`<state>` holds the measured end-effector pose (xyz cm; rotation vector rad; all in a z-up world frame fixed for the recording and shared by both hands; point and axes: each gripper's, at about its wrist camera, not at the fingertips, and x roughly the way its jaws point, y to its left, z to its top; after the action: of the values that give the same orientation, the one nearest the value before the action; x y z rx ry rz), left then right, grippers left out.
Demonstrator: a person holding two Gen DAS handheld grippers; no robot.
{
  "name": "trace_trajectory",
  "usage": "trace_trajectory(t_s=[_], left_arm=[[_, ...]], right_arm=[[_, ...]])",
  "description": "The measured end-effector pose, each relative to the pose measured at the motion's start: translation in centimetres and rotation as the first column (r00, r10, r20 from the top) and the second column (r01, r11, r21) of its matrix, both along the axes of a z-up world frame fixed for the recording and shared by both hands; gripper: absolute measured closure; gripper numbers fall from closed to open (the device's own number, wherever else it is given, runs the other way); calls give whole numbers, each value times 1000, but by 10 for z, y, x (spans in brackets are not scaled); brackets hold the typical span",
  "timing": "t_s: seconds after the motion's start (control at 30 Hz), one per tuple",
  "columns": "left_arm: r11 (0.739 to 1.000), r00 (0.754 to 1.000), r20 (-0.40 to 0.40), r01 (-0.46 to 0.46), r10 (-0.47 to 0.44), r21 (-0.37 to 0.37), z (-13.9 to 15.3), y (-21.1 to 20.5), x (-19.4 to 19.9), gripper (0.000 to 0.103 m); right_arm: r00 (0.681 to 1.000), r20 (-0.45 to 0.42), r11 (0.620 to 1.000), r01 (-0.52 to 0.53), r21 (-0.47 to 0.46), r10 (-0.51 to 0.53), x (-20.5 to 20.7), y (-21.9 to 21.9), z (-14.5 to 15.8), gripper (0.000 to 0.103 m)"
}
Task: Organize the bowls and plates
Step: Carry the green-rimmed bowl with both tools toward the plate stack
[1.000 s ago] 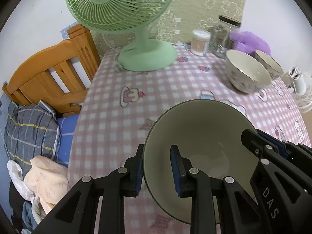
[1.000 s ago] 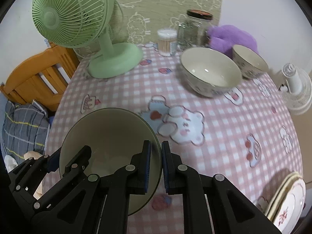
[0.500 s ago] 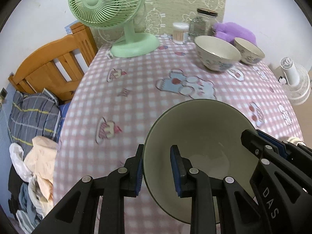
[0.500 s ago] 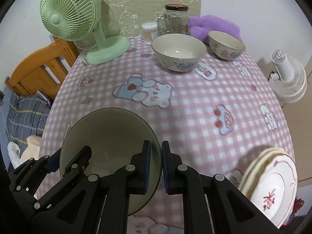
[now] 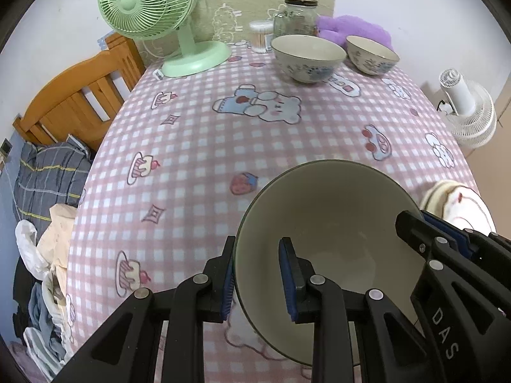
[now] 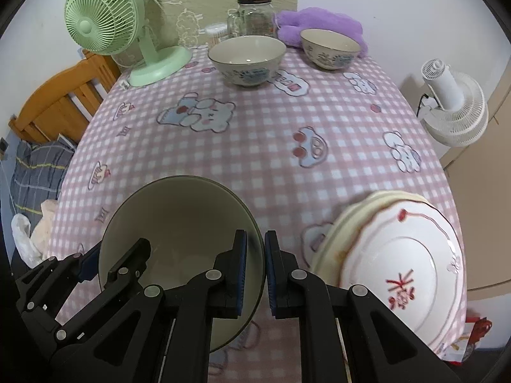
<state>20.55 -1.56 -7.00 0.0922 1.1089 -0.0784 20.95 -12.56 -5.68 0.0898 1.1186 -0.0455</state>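
The green bowl is pinched at opposite sides of its rim by both tongs: the left tongs grip one wall, the right tongs the other, one pad inside and one outside in each case. It hangs tilted above the near end of the bench, apparently clear of the cloth. Over the last second the view has pulled back from the far end: the green fan, which filled the top of the frame, is now well away, and the stack of plates has come into view just beside the bowl on the right. The two patterned bowls, the larger and the smaller, stay at the far end. I judge the bowl is being carried toward the near side, perhaps to rest by the plates
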Motion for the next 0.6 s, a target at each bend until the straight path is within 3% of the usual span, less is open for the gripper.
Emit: trace_trajectory(t_s=[0.6], left_arm=[[999,998,-38,-49,49,25,-6,2,-25,79]], right_arm=[[998,-39,998,-47,31,48,-24,-3,-8,89]])
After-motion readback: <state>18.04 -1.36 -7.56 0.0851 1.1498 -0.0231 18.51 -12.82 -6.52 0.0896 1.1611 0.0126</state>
